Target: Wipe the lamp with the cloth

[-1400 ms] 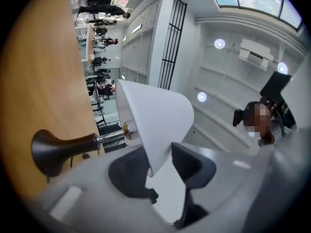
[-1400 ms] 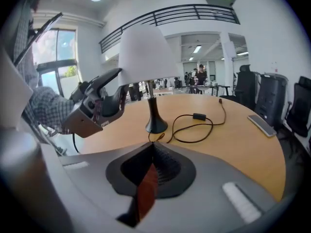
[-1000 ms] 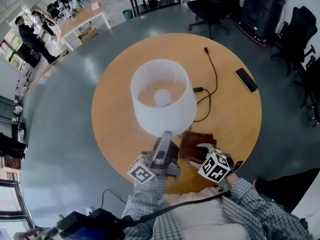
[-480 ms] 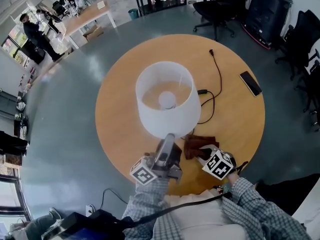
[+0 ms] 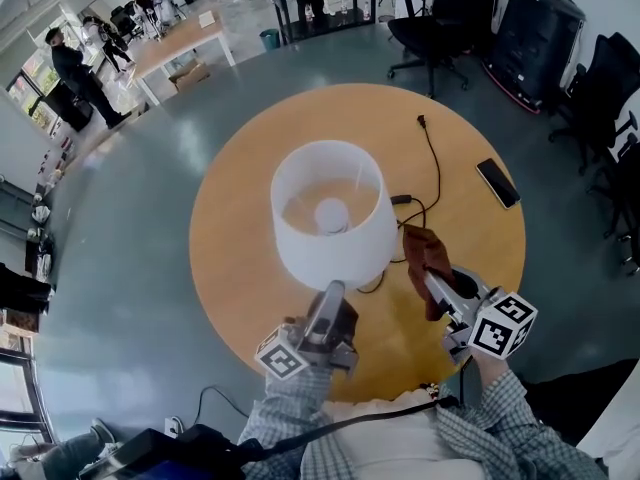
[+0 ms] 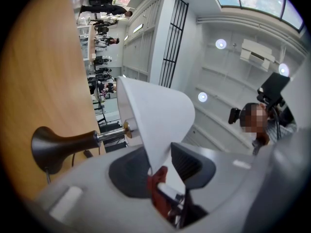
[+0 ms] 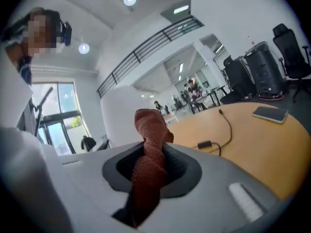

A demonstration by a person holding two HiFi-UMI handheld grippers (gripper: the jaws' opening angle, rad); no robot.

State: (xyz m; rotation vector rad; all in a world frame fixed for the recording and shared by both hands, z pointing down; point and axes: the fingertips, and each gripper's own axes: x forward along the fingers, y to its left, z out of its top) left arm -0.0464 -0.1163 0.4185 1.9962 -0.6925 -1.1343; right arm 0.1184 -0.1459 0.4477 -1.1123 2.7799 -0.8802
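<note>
Cloth point(image 7: 148, 164) rough, knobbly weave, rust-brown; lamp shade point(image 5: 345, 243) matt white, smooth; base point(image 6: 56, 147) glossy dark w/ metal stem point(image 6: 111, 136); tabletop point(image 5: 470, 238) smooth wood.

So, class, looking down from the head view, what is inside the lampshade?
A round white bulb sits in the middle of the lampshade, seen through its open top. Its stem and base are hidden under the shade from above.

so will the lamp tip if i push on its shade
Probably top-heavy: the wide shade sits on a thin stem over a small dark base, so a sideways push could tip it. The shade looks thin and may flex or dent. The left tongs pinching its rim should steady it.
</note>
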